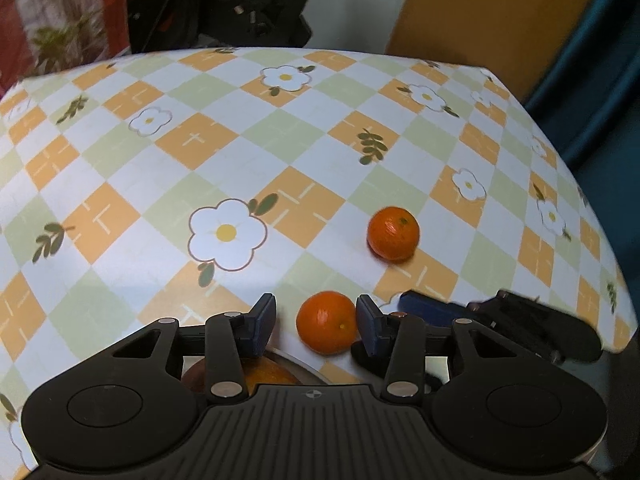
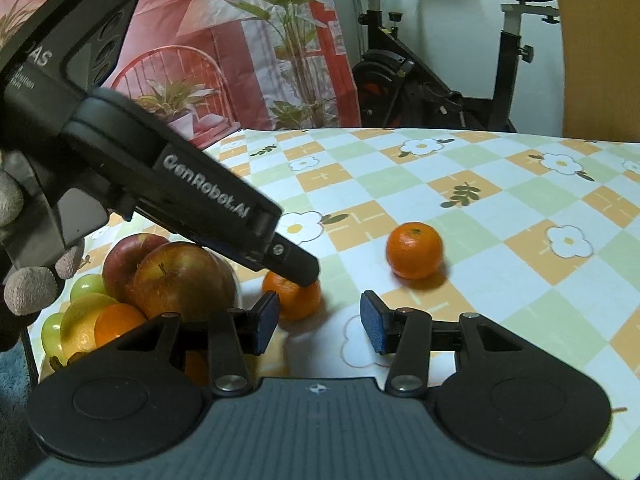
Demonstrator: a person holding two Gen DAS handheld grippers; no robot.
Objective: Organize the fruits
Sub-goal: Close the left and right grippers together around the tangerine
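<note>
The left tongs [image 1: 316, 324] bracket the near small round orange mandarin [image 1: 327, 322], only the right pad touching, so it could roll; the right tongs [image 2: 319, 322] hang released.

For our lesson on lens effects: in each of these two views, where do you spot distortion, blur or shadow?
Left wrist view: the fisheye bows the table edge into an arc; the right gripper at the right is smeared. Right wrist view: the far mandarin casts a soft dark shadow beside it; the tablecloth under the left pad looks blurred, and the exercise bike frame bends.
</note>
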